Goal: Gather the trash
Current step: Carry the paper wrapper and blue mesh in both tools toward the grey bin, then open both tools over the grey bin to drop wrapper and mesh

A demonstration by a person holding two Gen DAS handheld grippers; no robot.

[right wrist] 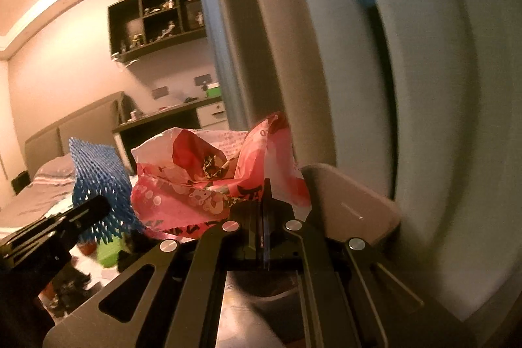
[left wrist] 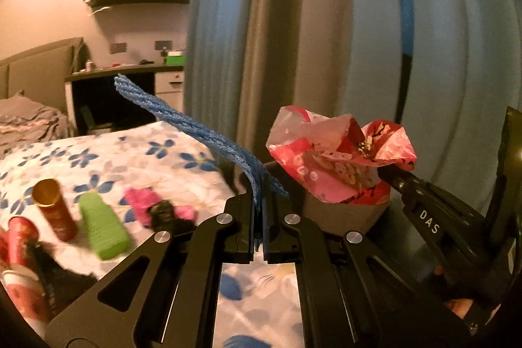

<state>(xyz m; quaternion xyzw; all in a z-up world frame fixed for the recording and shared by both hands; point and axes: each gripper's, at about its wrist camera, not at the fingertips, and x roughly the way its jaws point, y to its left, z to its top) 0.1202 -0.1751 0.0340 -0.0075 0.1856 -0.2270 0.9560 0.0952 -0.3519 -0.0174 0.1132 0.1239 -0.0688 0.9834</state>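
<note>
Left gripper (left wrist: 261, 217), matte black linkage arms with slotted cutouts, four round silver screws beside its fingers, right gripper (left wrist: 388, 176), same black build, white "DAS" lettering on its arm

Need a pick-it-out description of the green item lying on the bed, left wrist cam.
Start at the bed with the blue-flowered sheet. Several loose items lie on its near left part; the green ribbed container lies on its side between the red tube with a gold cap and the pink wrapper. It is the only green thing on the sheet.
</note>
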